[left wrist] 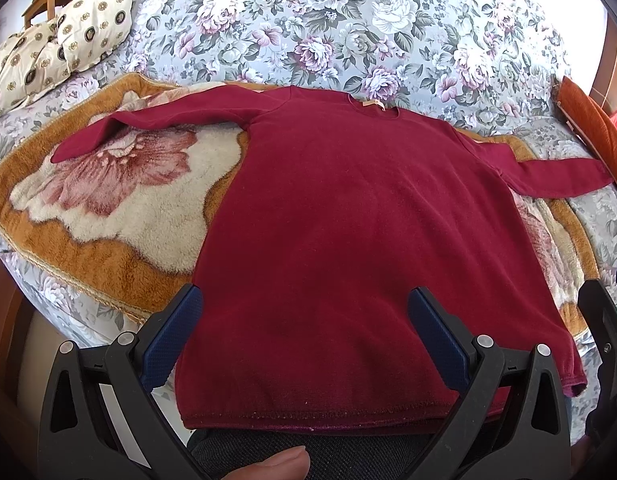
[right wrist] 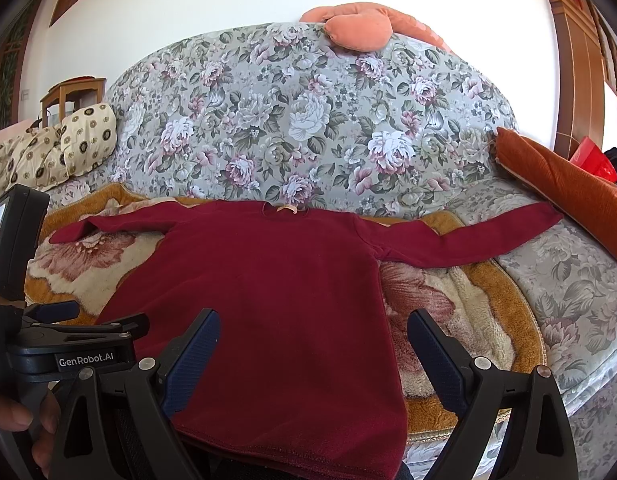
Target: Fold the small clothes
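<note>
A small dark red long-sleeved top (left wrist: 348, 208) lies flat, neck away from me, on a plush flower blanket (left wrist: 108, 208) on the sofa seat. Both sleeves are spread out to the sides. My left gripper (left wrist: 304, 304) is open and empty, hovering over the hem's left half. The top also shows in the right wrist view (right wrist: 276, 300). My right gripper (right wrist: 312, 332) is open and empty above the hem's right half. The left gripper's body (right wrist: 68, 344) shows at the left of the right wrist view.
The floral sofa backrest (right wrist: 308, 120) rises behind the top. Patterned cream pillows (left wrist: 56, 52) lie at the far left. An orange bolster (right wrist: 568, 192) lies at the right. A peach cushion (right wrist: 360, 28) sits on top of the backrest. The sofa's front edge is just below the hem.
</note>
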{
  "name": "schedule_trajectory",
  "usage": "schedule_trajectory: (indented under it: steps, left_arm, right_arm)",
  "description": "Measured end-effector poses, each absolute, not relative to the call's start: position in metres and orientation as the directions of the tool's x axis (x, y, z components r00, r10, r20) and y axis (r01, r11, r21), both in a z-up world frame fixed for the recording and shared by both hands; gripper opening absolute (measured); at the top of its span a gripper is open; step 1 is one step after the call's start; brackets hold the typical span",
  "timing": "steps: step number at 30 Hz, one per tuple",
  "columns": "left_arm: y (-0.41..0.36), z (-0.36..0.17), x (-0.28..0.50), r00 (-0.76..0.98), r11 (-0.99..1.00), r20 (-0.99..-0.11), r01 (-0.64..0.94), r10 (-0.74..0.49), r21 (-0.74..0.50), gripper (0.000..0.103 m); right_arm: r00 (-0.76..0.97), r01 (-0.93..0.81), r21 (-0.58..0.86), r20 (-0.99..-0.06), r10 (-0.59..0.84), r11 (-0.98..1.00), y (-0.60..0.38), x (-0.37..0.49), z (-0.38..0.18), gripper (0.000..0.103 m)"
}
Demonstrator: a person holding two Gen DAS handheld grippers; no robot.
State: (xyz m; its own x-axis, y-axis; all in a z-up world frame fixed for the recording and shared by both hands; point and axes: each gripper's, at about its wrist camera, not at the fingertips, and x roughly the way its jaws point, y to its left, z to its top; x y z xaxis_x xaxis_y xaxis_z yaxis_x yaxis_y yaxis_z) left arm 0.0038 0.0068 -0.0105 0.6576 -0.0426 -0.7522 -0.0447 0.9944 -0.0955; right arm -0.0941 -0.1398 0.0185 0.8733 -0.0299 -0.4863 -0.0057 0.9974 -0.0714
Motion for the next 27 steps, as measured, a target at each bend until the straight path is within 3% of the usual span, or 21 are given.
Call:
schedule_trajectory:
  steps: [27]
  left_arm:
    - [0.0046,-0.0078,0.002,0.651,0.99,-0.756,-0.049,-0.07,-0.134,0.103]
  right_arm:
    - [0.872,-0.007,-0.066,-0.488,-0.027,0.998,-0.1414,-0.0941,0.0174,0.093]
